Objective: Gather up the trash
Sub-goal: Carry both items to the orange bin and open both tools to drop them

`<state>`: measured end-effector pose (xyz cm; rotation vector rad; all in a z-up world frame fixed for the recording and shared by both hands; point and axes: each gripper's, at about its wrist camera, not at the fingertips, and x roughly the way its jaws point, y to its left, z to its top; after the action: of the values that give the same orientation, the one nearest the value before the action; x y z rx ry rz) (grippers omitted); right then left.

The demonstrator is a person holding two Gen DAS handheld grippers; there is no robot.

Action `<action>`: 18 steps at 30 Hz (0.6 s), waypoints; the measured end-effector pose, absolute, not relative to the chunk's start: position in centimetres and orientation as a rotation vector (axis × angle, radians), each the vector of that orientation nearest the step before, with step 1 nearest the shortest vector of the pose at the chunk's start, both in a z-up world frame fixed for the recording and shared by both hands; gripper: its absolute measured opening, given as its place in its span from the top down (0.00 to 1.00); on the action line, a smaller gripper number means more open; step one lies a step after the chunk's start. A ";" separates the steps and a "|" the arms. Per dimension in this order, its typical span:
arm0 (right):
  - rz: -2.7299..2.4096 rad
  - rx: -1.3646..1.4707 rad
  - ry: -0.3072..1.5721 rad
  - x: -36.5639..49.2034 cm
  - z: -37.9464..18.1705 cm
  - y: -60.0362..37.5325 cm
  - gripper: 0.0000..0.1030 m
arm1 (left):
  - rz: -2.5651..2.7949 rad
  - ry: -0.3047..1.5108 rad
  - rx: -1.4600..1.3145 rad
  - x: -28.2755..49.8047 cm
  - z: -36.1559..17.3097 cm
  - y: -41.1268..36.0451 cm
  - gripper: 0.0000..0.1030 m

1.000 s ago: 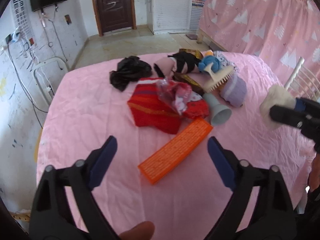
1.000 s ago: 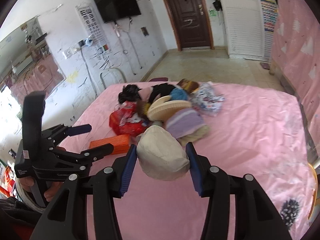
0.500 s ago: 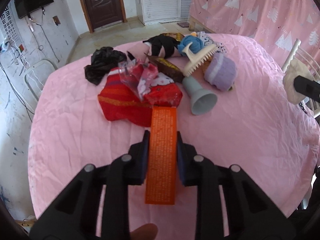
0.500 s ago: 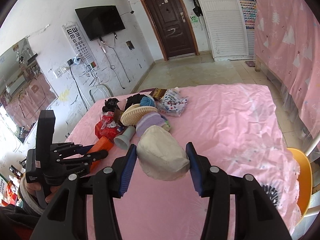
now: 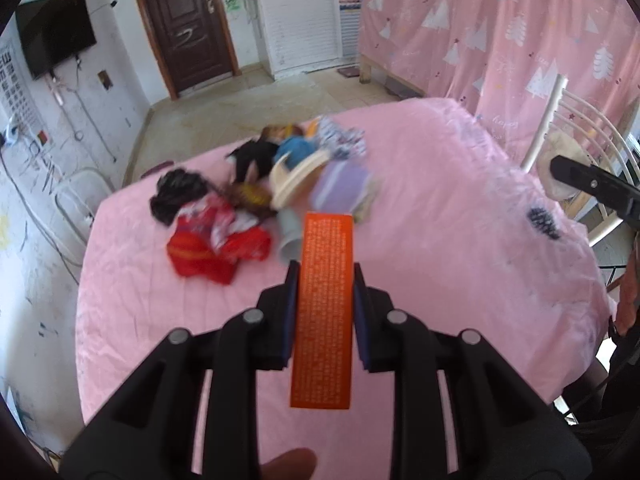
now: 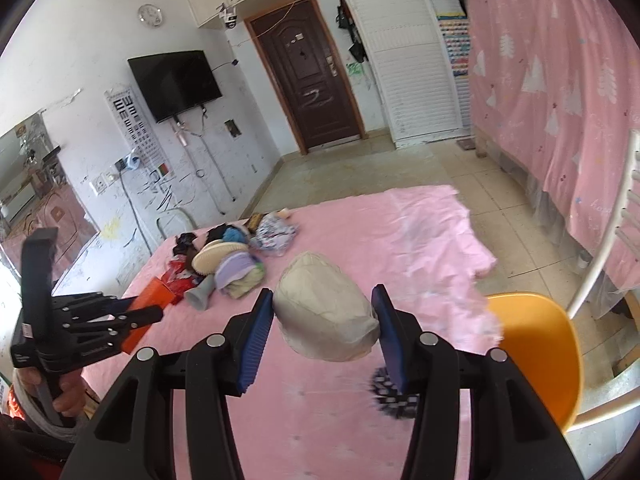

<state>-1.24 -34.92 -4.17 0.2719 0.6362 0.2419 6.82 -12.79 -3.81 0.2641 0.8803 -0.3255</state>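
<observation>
My left gripper is shut on a long orange box, which stands lengthwise between the blue pads above the pink bed cover. The same orange box shows at the left of the right wrist view, held in the left gripper. My right gripper is shut on a crumpled beige wad, lifted over the bed. A pile of litter lies further back: a red wrapper, a black bag, a cream brush, a lilac bundle and a grey cone.
A black spiky object lies on the cover near the right edge. A yellow chair stands right of the bed, with a white metal frame behind it. A pink curtain hangs at right. A person's hand holds the left gripper.
My left gripper closed on the orange box and lifted it off the bed, pulling back from the pile. My right gripper carried the beige wad rightward toward the yellow chair.
</observation>
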 end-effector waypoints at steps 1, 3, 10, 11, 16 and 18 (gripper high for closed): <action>0.228 0.272 0.631 -1.4 -4.2 -35.8 0.61 | -0.335 0.866 0.278 6.7 -3.2 -13.9 0.78; 0.207 0.269 0.626 -1.5 -4.4 -37.2 0.61 | -0.365 0.850 0.289 6.5 -2.2 -15.8 0.78; 0.105 0.278 0.625 -2.2 -5.8 -43.1 0.61 | -0.524 0.852 0.297 7.1 -0.1 -23.6 0.78; 0.089 0.280 0.625 -2.4 -6.0 -43.9 0.61 | -0.551 0.855 0.296 7.1 0.0 -24.6 0.78; 0.007 0.304 0.642 -2.6 -7.9 -48.2 0.61 | -0.673 0.874 0.308 7.1 -0.1 -30.8 0.78; -0.012 0.317 0.653 -2.6 -8.7 -49.3 0.61 | -0.707 0.884 0.311 7.2 -0.4 -32.8 0.78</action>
<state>-2.58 -49.33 -8.71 0.3172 0.6530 -0.0116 7.22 -32.83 -0.38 0.3112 0.8842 -0.7072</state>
